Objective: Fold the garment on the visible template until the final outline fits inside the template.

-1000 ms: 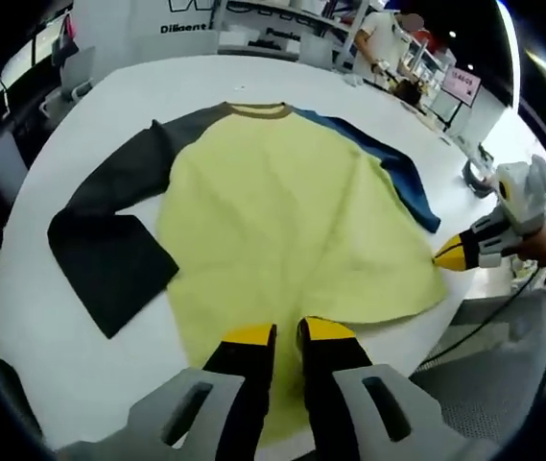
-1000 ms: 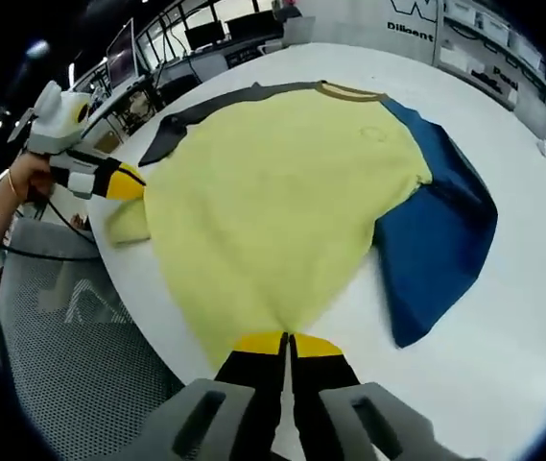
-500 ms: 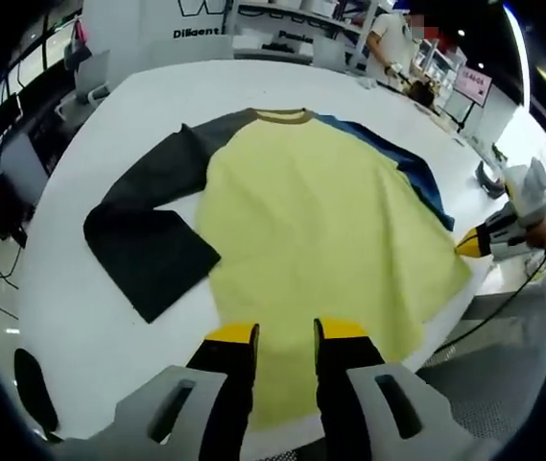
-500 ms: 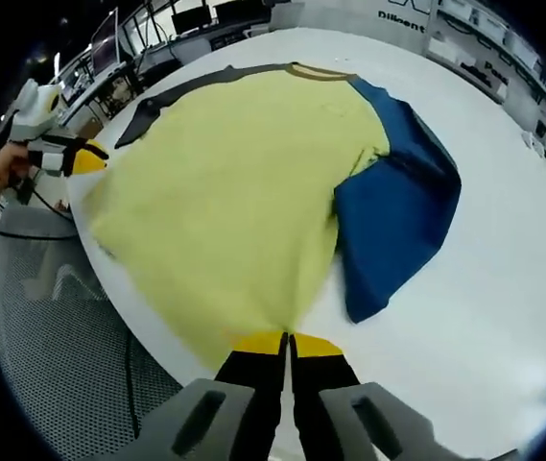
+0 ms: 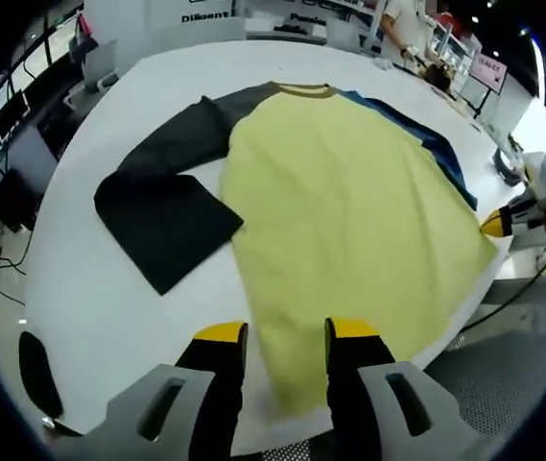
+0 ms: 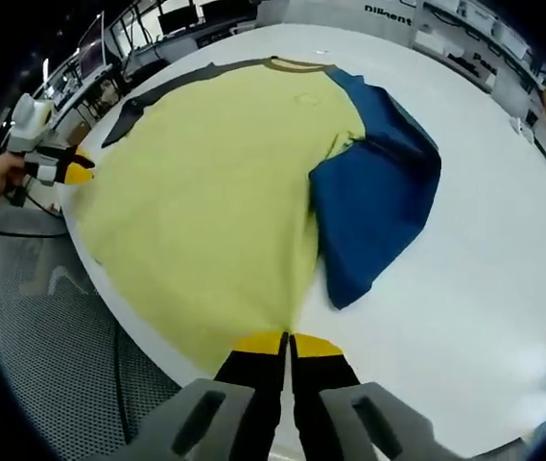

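**Left jaws let go, hem stretched along the near edge**

Released now: the left gripper (image 5: pixel 283 331) had its jaws nearly together on the yellow hem a second ago, and they stand apart over it at this moment, holding nothing. Over on the other side, the right gripper (image 6: pixel 287 340) keeps its jaws pressed shut on the hem corner of the garment (image 6: pixel 215 182). That shirt lies flat on the white worktop (image 6: pixel 484 259), yellow body spread wide, hem running along the worktop's near edge (a little of it overhangs). Blue sleeve (image 6: pixel 378 206) is folded beside the body; dark sleeve (image 5: pixel 162 206) lies bent toward the opposite edge.
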Available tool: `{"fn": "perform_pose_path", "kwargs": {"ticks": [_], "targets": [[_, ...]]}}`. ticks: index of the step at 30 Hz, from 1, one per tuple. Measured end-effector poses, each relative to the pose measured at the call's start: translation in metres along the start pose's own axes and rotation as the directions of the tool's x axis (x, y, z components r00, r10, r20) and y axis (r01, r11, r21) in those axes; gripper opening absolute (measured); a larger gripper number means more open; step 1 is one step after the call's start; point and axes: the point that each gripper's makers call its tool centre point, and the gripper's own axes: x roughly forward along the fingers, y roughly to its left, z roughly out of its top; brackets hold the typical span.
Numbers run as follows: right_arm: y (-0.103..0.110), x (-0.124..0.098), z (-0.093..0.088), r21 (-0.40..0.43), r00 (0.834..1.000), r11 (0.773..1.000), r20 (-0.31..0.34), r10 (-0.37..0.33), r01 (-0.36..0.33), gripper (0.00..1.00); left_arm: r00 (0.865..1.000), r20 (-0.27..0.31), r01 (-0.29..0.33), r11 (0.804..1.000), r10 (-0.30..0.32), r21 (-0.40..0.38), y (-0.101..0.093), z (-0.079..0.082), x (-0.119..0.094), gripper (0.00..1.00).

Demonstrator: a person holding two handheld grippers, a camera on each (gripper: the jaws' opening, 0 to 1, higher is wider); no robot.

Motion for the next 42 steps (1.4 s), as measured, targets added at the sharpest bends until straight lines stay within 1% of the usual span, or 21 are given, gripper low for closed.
{"fn": "perform_pose_path", "kwargs": {"ticks": [4,5,7,10,11,13,14,16,17,18,19,22,25,28,29,30,31,32,36,37,42], "targets": [[0.002,-0.004,0.006,0.047,0.999,0.999,0.036,0.017,-0.019,0.0,1.0,-0.002,-0.013,1.0,0.013,0.01,0.002,-0.001,0.0,0.33],[0.002,-0.007,0.014,0.068,0.997,0.997,0.079,0.02,-0.026,0.0,1.0,0.007,-0.01,1.0,0.01,0.003,0.002,0.001,-0.001,0.33],[0.0,-0.011,0.025,0.101,0.991,0.994,0.134,0.022,-0.035,0.12,1.0,0.03,0.0,1.0,0.0,-0.016,0.002,0.008,-0.003,0.33],[-0.001,-0.013,0.029,0.112,0.988,0.993,0.15,0.021,-0.038,0.25,0.999,0.052,-0.007,1.0,0.008,-0.015,0.004,0.015,-0.004,0.32],[-0.001,-0.013,0.03,0.116,0.988,0.992,0.155,0.021,-0.039,0.27,0.998,0.062,-0.011,1.0,0.011,-0.014,0.005,0.018,-0.005,0.33],[-0.008,-0.022,0.047,0.152,0.975,0.987,0.223,0.006,-0.041,0.3,0.996,0.083,-0.012,1.0,0.014,-0.022,0.007,0.025,-0.007,0.33],[-0.014,-0.025,0.057,0.151,0.965,0.988,0.261,-0.006,-0.035,0.32,0.993,0.114,-0.006,0.999,0.012,-0.049,0.009,0.035,-0.007,0.33],[-0.023,-0.028,0.068,0.158,0.96,0.987,0.28,-0.018,-0.028,0.38,0.989,0.144,-0.017,0.998,0.026,-0.067,0.013,0.048,-0.007,0.33],[-0.03,-0.031,0.079,0.161,0.95,0.987,0.311,-0.03,-0.022,0.41,0.983,0.177,-0.038,0.996,0.052,-0.082,0.02,0.06,-0.007,0.33],[-0.031,-0.031,0.082,0.162,0.948,0.987,0.316,-0.032,-0.02,0.43,0.981,0.187,-0.04,0.996,0.055,-0.083,0.021,0.063,-0.007,0.33],[-0.037,-0.032,0.09,0.168,0.941,0.986,0.335,-0.042,-0.015,0.44,0.973,0.222,-0.045,0.993,0.069,-0.111,0.025,0.075,-0.008,0.33],[-0.046,-0.032,0.103,0.176,0.931,0.984,0.362,-0.053,-0.013,0.44,0.965,0.249,-0.052,0.99,0.083,-0.129,0.03,0.089,-0.006,0.32],[-0.058,-0.028,0.112,0.187,0.925,0.982,0.372,-0.075,0.004,0.45,0.957,0.27,-0.069,0.988,0.105,-0.139,0.036,0.1,-0.002,0.28],[-0.07,-0.022,0.119,0.207,0.921,0.978,0.379,-0.089,0.01,0.45,0.961,0.257,-0.067,0.985,0.106,-0.159,0.038,0.101,0.004,0.3],[-0.074,-0.021,0.123,0.216,0.919,0.976,0.384,-0.093,0.008,0.45,0.961,0.258,-0.045,0.981,0.095,-0.19,0.039,0.105,0.012,0.29],[-0.08,-0.019,0.129,0.226,0.911,0.974,0.402,-0.096,0.004,0.45,0.958,0.272,-0.042,0.982,0.092,-0.186,0.04,0.11,0.015,0.29],[-0.086,-0.016,0.135,0.23,0.904,0.973,0.416,-0.102,0.004,0.45,0.942,0.317,-0.052,0.982,0.108,-0.18,0.043,0.12,0.017,0.28],[-0.087,-0.016,0.136,0.233,0.903,0.972,0.416,-0.103,0.004,0.46,0.938,0.327,-0.057,0.982,0.115,-0.182,0.044,0.123,0.018,0.29],[-0.104,-0.004,0.155,0.251,0.892,0.968,0.437,-0.112,-0.002,0.46,0.935,0.332,-0.045,0.972,0.122,-0.231,0.051,0.135,0.033,0.29],[-0.106,-0.001,0.161,0.26,0.882,0.966,0.456,-0.114,-0.01,0.46,0.936,0.328,-0.045,0.969,0.125,-0.242,0.052,0.137,0.035,0.28],[-0.113,0.008,0.171,0.256,0.877,0.967,0.465,-0.119,-0.005,0.5,0.94,0.319,-0.034,0.963,0.122,-0.267,0.056,0.144,0.048,0.28]]}}
